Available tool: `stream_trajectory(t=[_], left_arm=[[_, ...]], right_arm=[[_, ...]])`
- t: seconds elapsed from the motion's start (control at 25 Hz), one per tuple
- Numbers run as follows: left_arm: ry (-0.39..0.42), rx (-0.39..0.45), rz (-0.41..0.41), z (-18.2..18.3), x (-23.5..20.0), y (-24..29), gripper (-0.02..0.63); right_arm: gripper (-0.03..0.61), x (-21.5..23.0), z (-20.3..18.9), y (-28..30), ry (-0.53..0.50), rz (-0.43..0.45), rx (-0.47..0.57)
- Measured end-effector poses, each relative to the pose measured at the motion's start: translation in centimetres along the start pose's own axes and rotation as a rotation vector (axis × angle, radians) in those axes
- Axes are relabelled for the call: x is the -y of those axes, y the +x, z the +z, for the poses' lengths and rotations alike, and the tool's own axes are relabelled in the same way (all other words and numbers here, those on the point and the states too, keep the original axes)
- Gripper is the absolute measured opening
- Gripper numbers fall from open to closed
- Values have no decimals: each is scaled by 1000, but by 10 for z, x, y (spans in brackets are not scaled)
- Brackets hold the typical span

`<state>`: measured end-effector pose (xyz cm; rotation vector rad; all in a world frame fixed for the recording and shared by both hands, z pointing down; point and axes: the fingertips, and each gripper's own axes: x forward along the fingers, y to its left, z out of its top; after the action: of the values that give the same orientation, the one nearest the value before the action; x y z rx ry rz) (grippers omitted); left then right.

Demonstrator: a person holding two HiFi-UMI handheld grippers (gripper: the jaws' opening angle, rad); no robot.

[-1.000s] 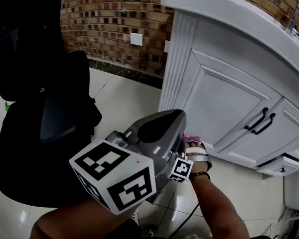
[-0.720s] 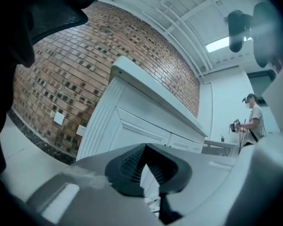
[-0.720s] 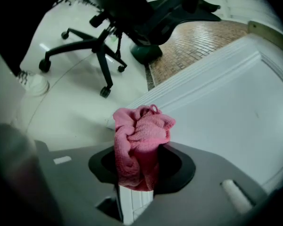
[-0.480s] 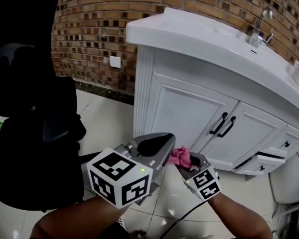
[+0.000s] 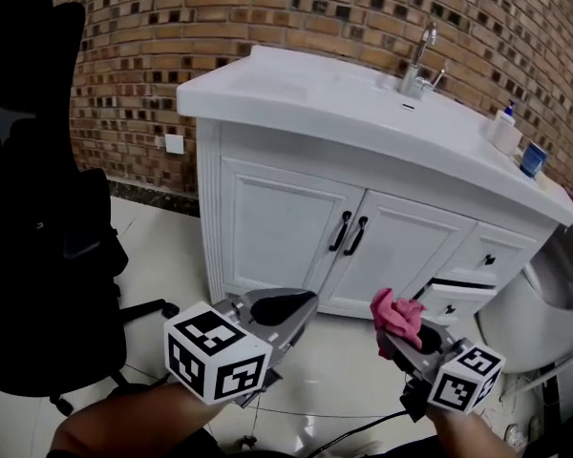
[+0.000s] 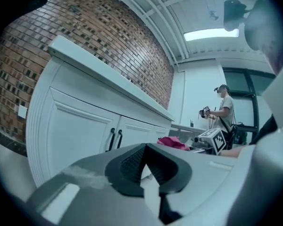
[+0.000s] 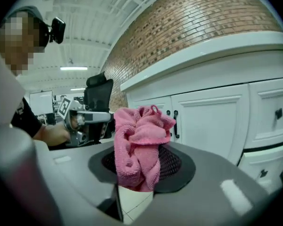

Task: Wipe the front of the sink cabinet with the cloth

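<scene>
Clearly the wiping has not begun. The right gripper [image 5: 397, 340] is clamped on the bunched pink cloth [image 5: 396, 314], which stands up out of its jaws, probably so the wad meets the panels first. In the head view the sink cabinet [image 5: 277, 222] stands at about 11 o'clock from that gripper, well apart from the cloth, with 2 black door handles [image 5: 349, 233] at its middle. The left gripper [image 5: 285, 307] hangs at 9 o'clock of the right, jaws drawn together on nothing, likely kept aside to leave the front free.
</scene>
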<state>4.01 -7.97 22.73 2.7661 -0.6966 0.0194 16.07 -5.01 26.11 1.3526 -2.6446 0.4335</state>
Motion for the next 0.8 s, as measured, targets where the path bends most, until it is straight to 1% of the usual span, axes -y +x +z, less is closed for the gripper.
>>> stream_trajectory(t=[0.08,0.2,0.28,0.32,0.44,0.64,0.8], left_arm=[[26,-20,-19,-8,19,4,3],[111,-49,-16,-19,36,7,3],[157,-72,-9,-27,41,7,3],[165,-83,-10,-30,43,7,3],[171,-101,-19,-39,47,8,3],[125,-112,-47,-42,50,11,3],[124,-122,-50,-47,50,9,3]], right_arm=[[152,-5,-5,-23,38,4,45],[152,-15,-17,-44,78,18,77],[152,-22,-22,-49,69,34,72],[152,-23,-25,-50,59,35,68],[152,-26,-31,-50,43,37,59],[152,-29,-33,-47,55,43,60],[147,-30,-30,-46,43,38,67]])
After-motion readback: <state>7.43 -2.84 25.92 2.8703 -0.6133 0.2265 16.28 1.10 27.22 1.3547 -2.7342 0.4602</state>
